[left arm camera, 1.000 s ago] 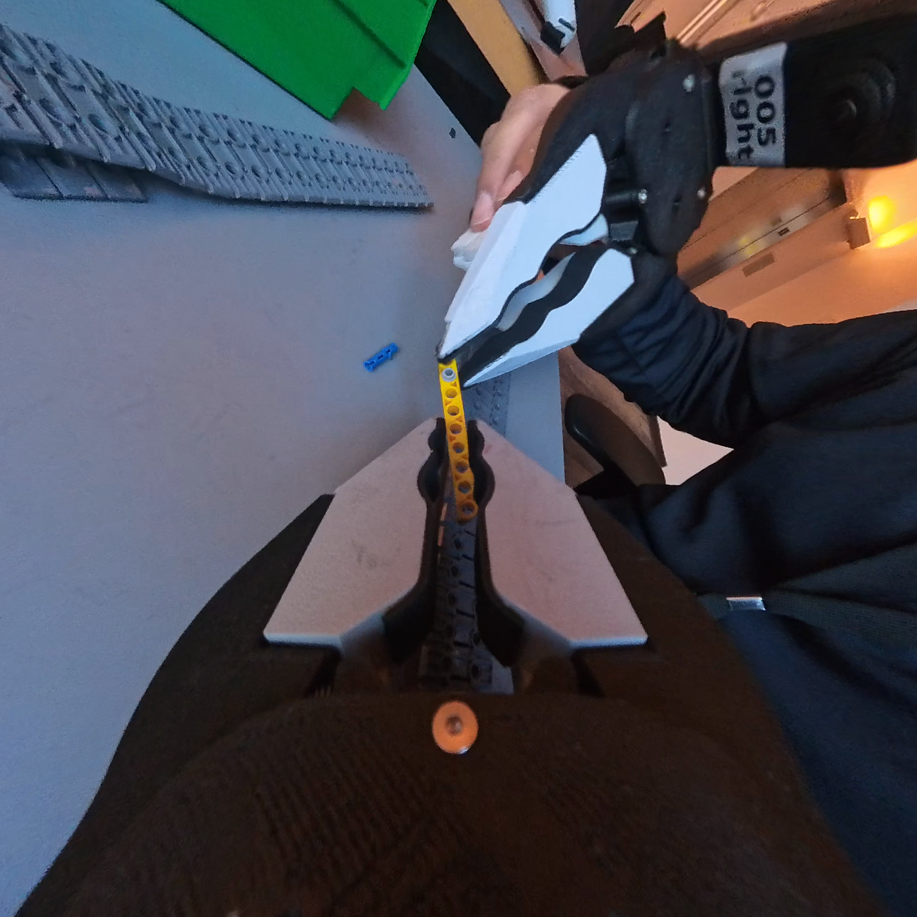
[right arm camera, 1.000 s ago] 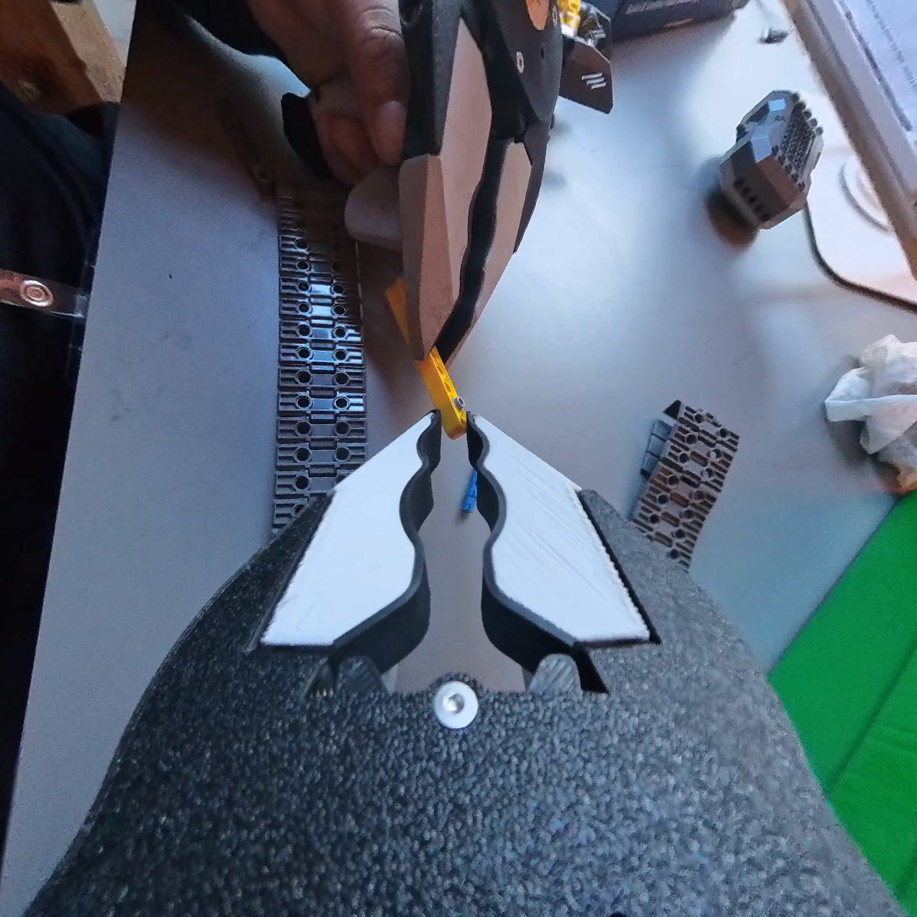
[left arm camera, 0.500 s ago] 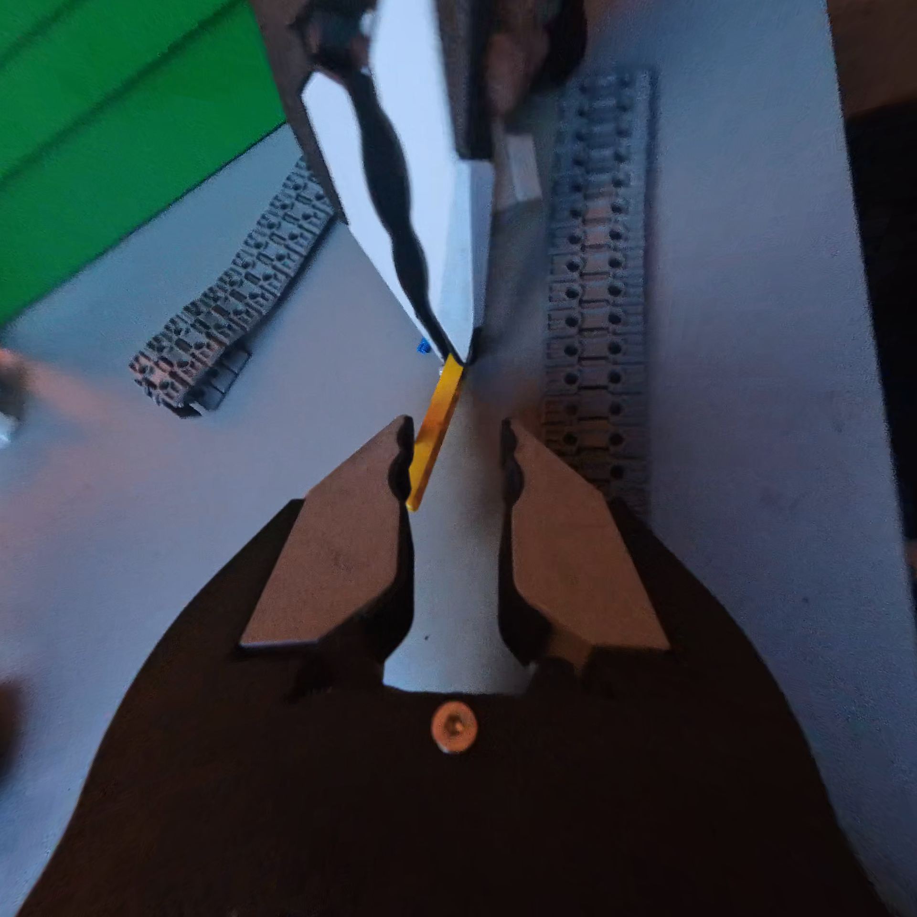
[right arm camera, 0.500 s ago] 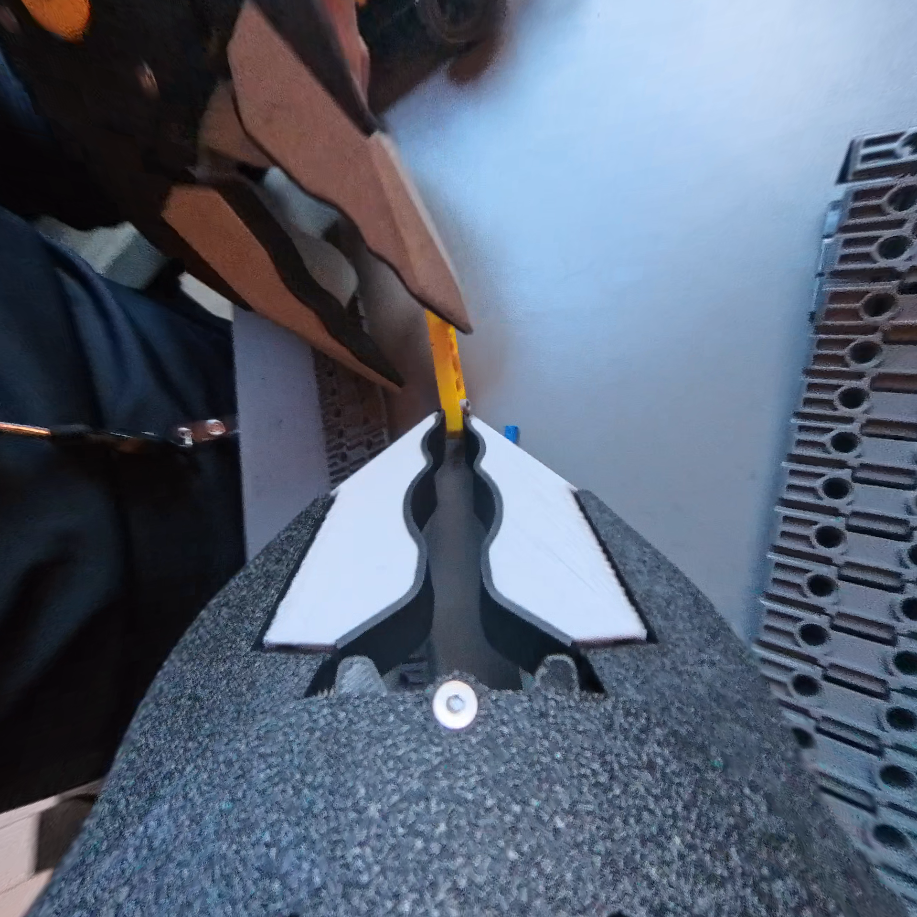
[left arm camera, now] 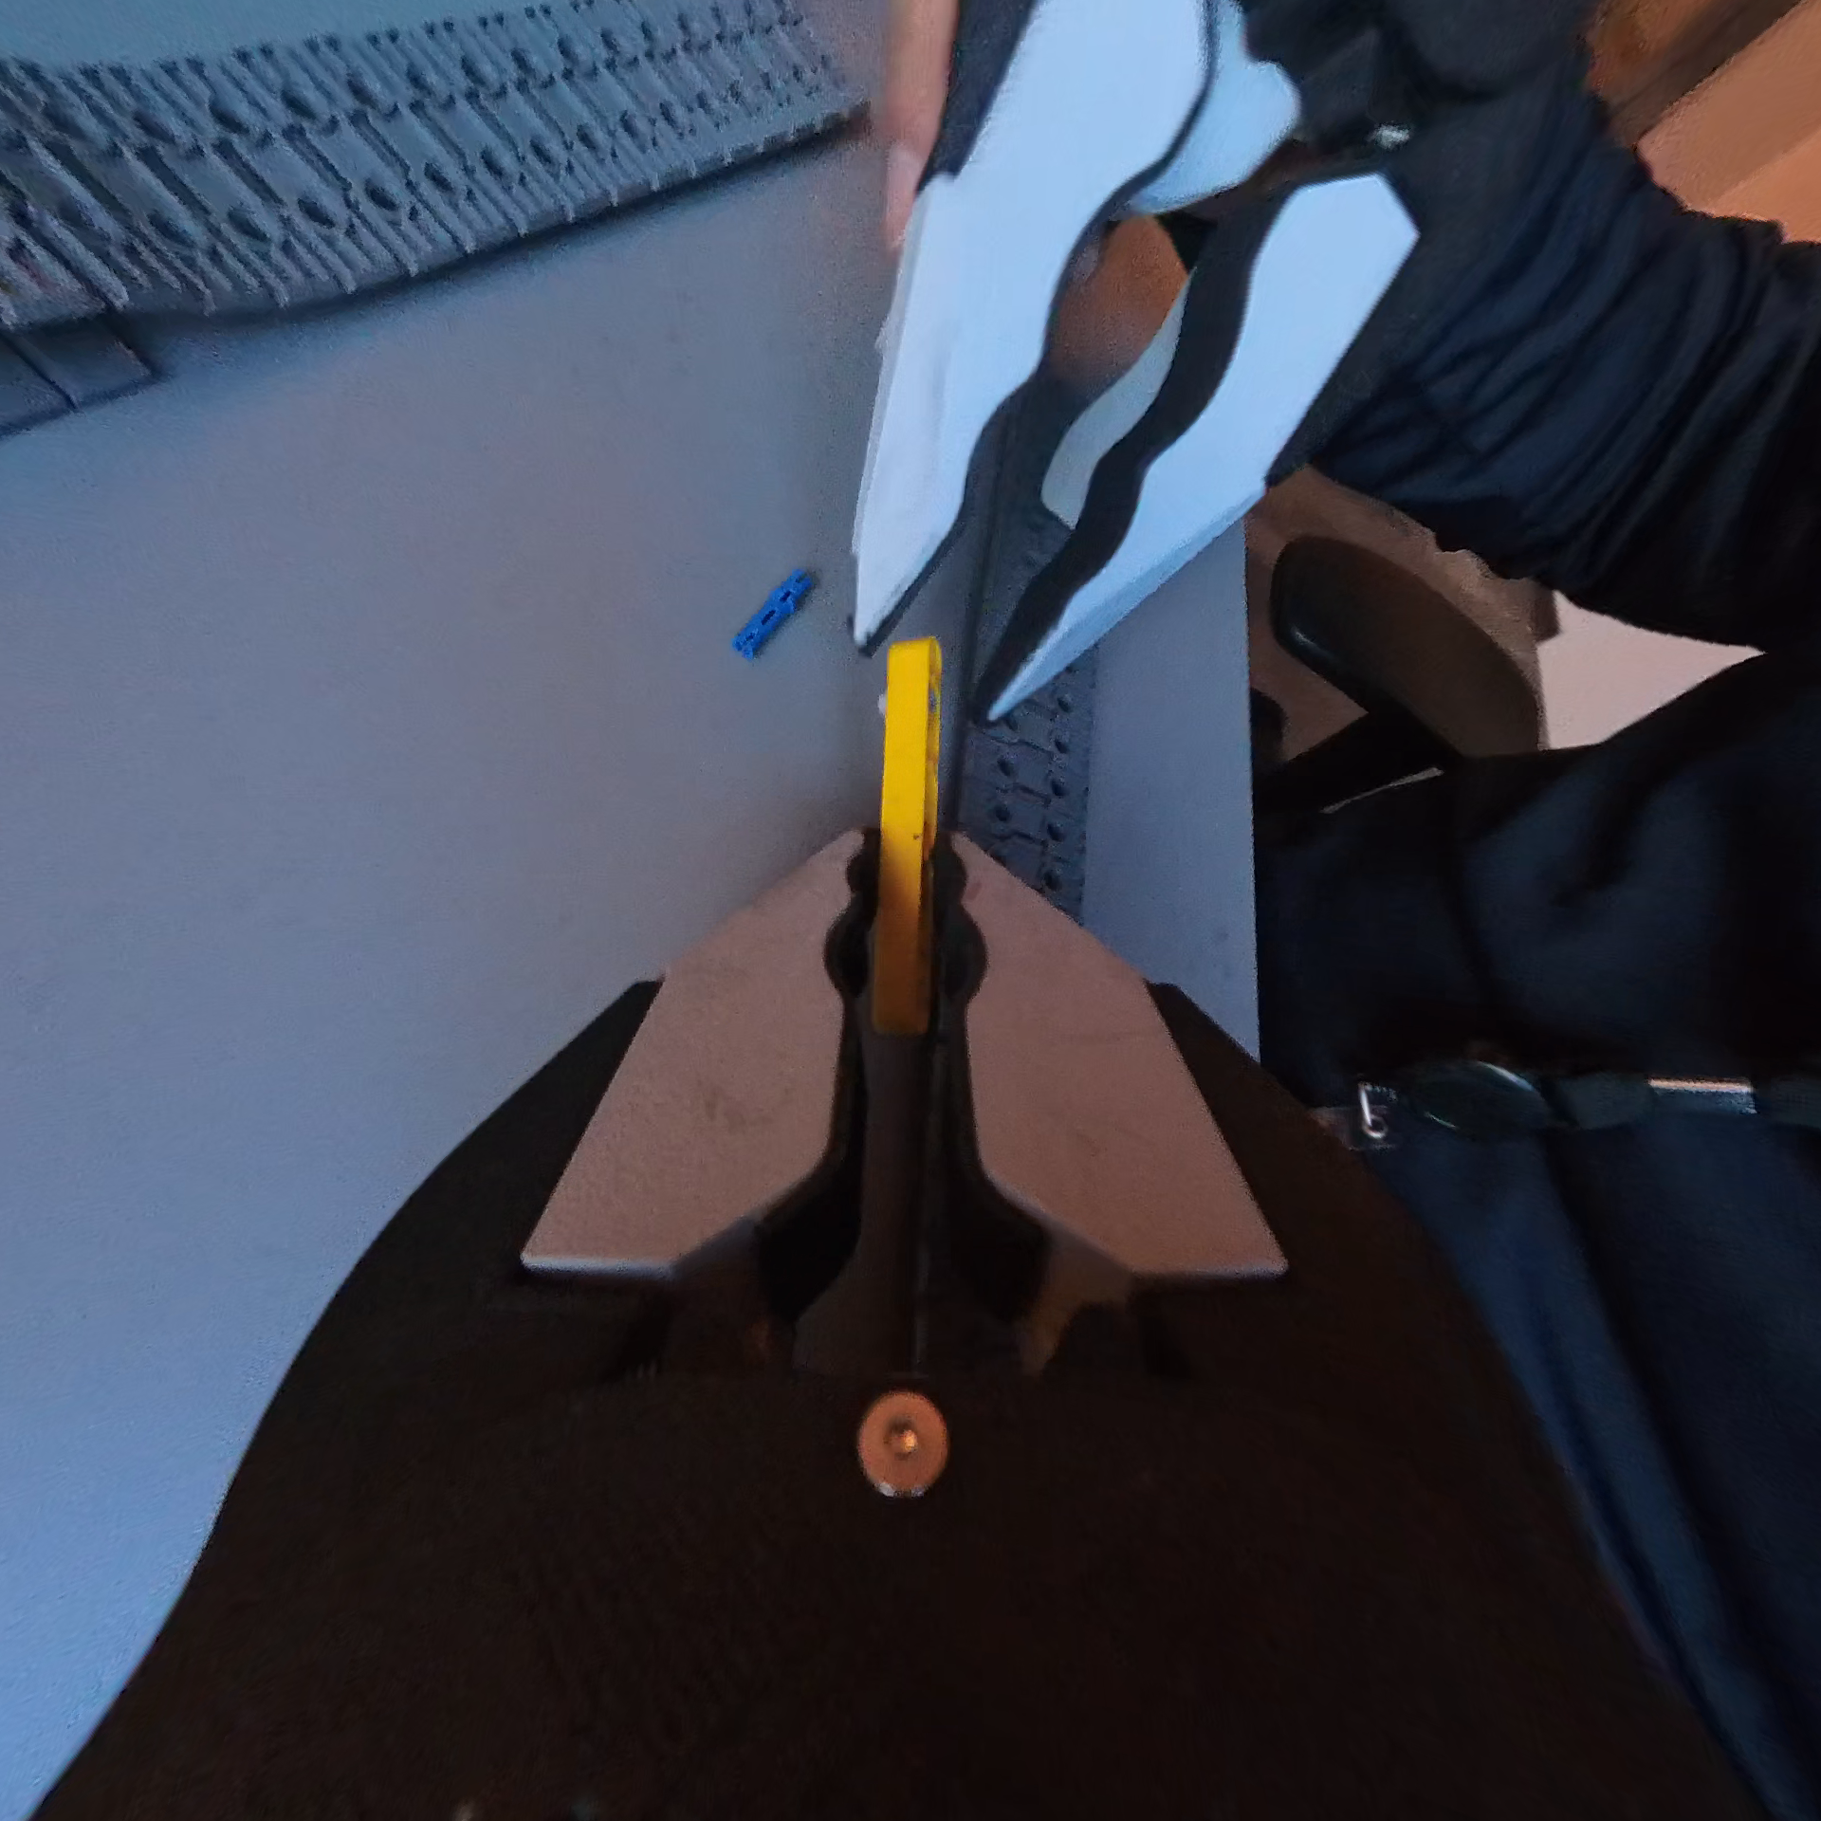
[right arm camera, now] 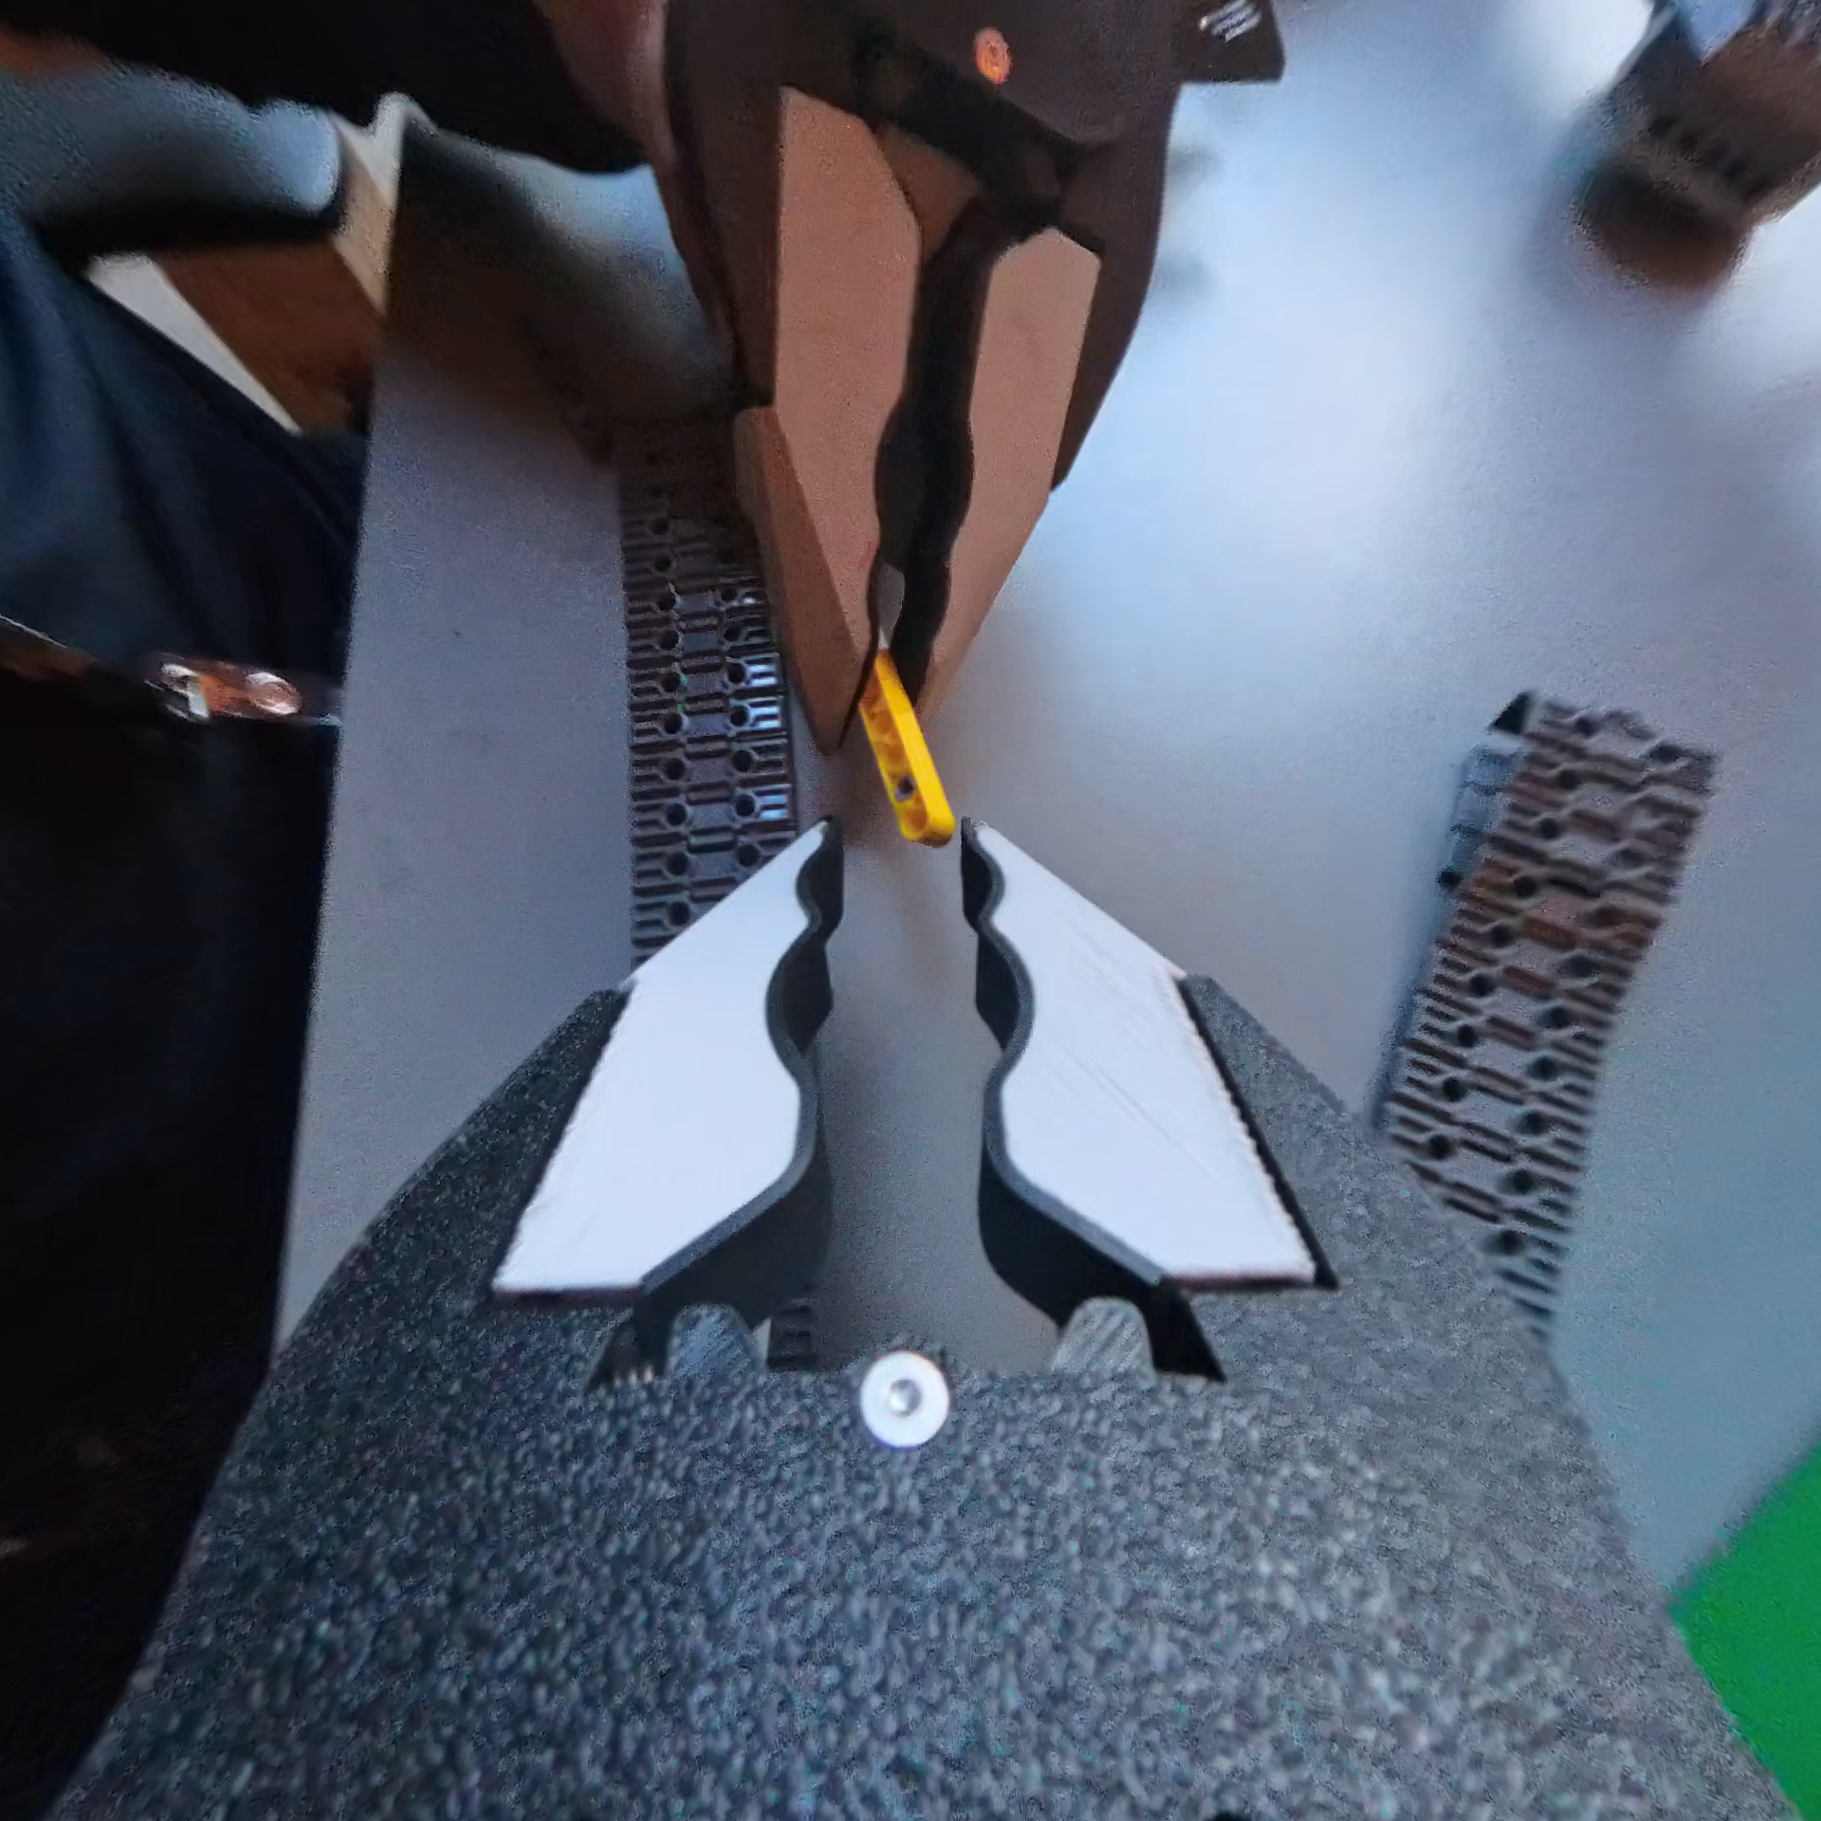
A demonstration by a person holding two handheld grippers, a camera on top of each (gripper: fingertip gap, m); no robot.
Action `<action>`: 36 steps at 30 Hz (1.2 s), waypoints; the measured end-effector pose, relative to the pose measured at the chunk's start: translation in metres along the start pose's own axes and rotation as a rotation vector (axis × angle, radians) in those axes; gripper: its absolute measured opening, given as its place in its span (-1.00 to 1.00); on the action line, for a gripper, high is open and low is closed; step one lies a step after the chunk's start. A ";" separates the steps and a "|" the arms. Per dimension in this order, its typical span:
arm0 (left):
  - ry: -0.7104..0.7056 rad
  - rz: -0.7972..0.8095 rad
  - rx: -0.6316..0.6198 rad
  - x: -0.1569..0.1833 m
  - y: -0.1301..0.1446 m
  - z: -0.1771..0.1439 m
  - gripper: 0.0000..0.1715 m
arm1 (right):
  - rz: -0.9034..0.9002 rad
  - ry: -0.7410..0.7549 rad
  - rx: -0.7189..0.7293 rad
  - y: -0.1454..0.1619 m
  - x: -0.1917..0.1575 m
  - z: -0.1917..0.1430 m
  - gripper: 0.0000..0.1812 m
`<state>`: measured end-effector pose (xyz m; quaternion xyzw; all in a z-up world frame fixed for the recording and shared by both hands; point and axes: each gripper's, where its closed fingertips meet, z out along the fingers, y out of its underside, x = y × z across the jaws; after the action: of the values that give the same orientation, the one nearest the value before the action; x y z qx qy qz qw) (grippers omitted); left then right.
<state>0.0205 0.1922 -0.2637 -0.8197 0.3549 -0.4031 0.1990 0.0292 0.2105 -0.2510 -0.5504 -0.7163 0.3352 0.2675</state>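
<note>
Since half a second ago my right gripper (right arm camera: 902, 833) has let go of the yellow beam (left arm camera: 909, 847), jaws now narrowly apart just off its tip; my left gripper (left arm camera: 902, 857) pinches it above the bench (left arm camera: 394, 690) edge, blue pin (left arm camera: 774, 613) nearby.

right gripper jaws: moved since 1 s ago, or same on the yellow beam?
Yes. The right gripper has let go and opened; its tips now flank the yellow beam with a gap, beside the grey track strip. The left gripper holds the beam.
</note>
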 end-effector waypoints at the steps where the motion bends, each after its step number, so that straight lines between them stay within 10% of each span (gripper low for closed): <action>1: 0.010 -0.009 -0.008 0.000 0.002 0.001 -0.90 | -0.041 0.059 -0.007 -0.001 0.005 0.000 -0.79; 13: 0.114 -0.057 0.021 0.012 0.000 0.002 -0.89 | -0.152 0.049 -0.065 0.008 -0.006 0.008 -0.92; 23: -0.384 0.530 -0.019 -0.018 -0.006 0.004 -0.53 | 0.131 -0.063 -0.013 0.012 -0.001 0.009 -0.94; 36: -0.386 0.557 -0.017 -0.023 -0.008 0.009 -0.92 | 0.231 -0.037 -0.062 0.019 0.005 0.012 -0.93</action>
<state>0.0216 0.2150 -0.2762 -0.7541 0.5242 -0.1679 0.3582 0.0306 0.2168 -0.2732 -0.6309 -0.6630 0.3516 0.1971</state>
